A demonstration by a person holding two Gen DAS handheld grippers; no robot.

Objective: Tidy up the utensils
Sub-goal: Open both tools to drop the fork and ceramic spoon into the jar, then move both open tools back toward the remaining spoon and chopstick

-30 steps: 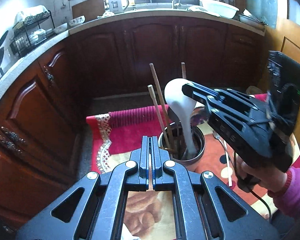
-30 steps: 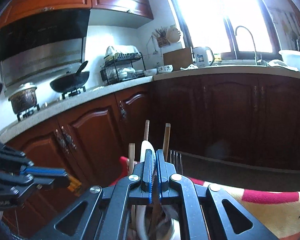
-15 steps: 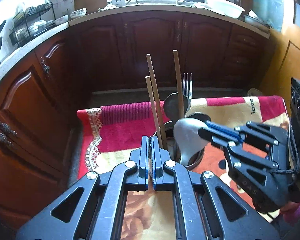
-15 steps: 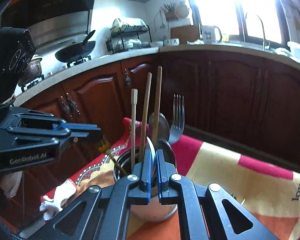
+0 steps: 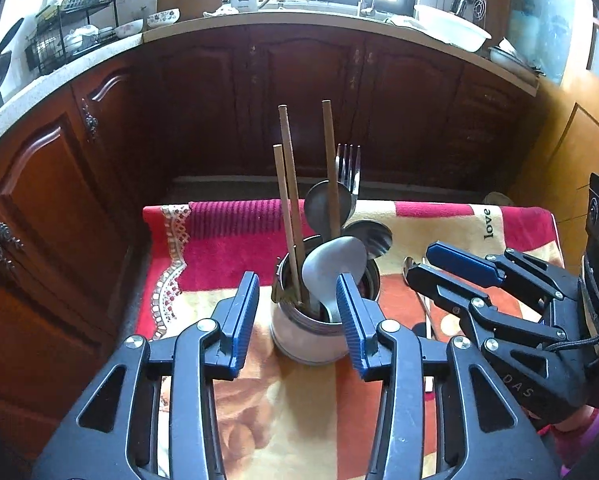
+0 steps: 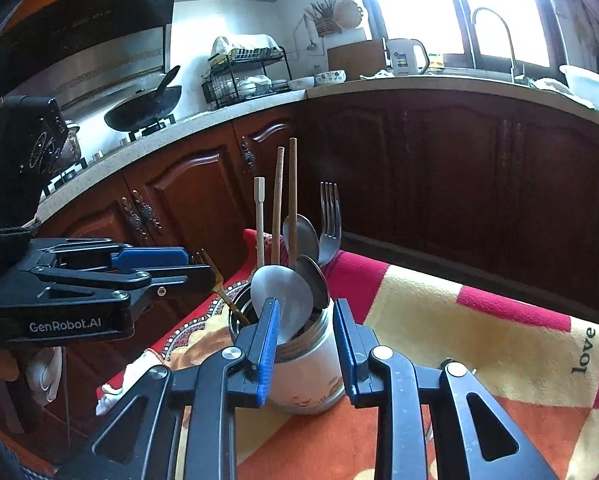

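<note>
A steel utensil cup stands on the patterned cloth and also shows in the right wrist view. It holds wooden chopsticks, a fork, metal spoons and a pale ladle-like spoon. My left gripper is open, its fingers either side of the cup on the near side, holding nothing. My right gripper is open and empty, just in front of the cup. In the left wrist view the right gripper sits to the cup's right. A spoon lies on the cloth under it.
The red, orange and cream cloth covers the table. Dark wooden cabinets run behind, under a counter with a dish rack, a wok, a kettle and a white basin.
My right gripper lowered the pale spoon into the cup and let it go. Both grippers have opened. The right gripper has drawn back from the cup.
</note>
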